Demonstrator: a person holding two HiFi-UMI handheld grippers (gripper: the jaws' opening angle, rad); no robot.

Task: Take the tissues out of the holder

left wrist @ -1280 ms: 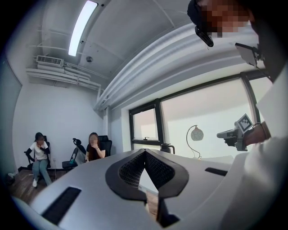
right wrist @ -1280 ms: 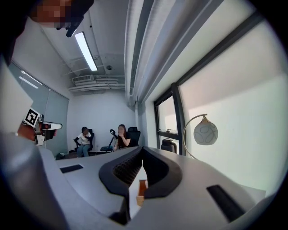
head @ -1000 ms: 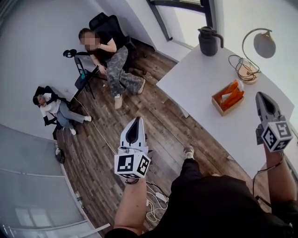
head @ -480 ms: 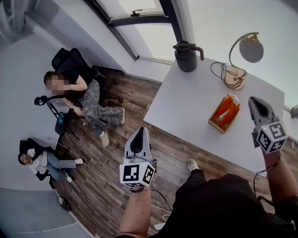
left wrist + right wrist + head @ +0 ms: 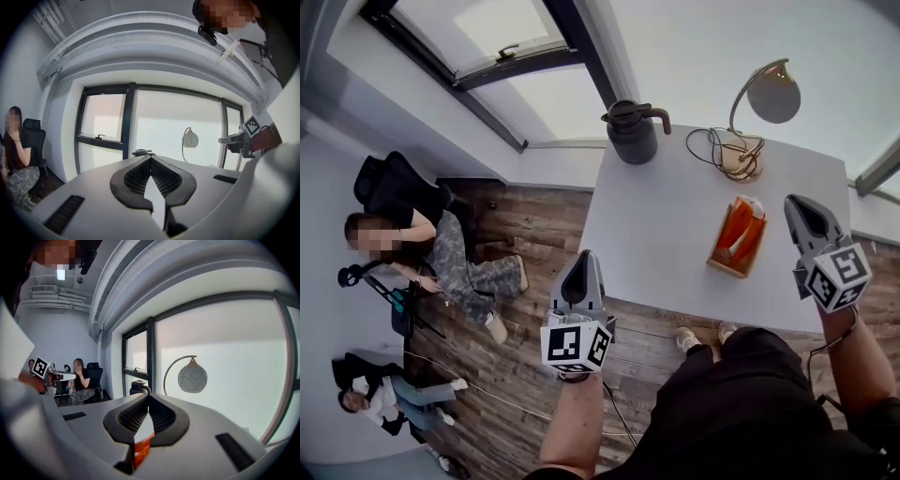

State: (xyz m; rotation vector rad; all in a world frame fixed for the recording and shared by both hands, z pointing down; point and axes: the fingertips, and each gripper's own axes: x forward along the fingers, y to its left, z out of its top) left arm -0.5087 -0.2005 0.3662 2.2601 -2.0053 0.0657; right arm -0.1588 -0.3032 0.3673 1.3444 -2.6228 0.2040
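Orange tissue holder [image 5: 733, 242] sits on white counter [image 5: 656, 216], white tissue [image 5: 750, 203] showing at its far end. Right claw [image 5: 795, 202] pressed together, empty, near holder's right side. Left claw [image 5: 581, 255] likewise pressed together, empty, at counter's left edge, well apart from holder.

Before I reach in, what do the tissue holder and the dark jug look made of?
Tissue holder: matte orange sides on a pale tan base, probably wood by its colour; the orange could be plastic or fabric. Jug: dark grey, dull sheen, likely coated metal or plastic.
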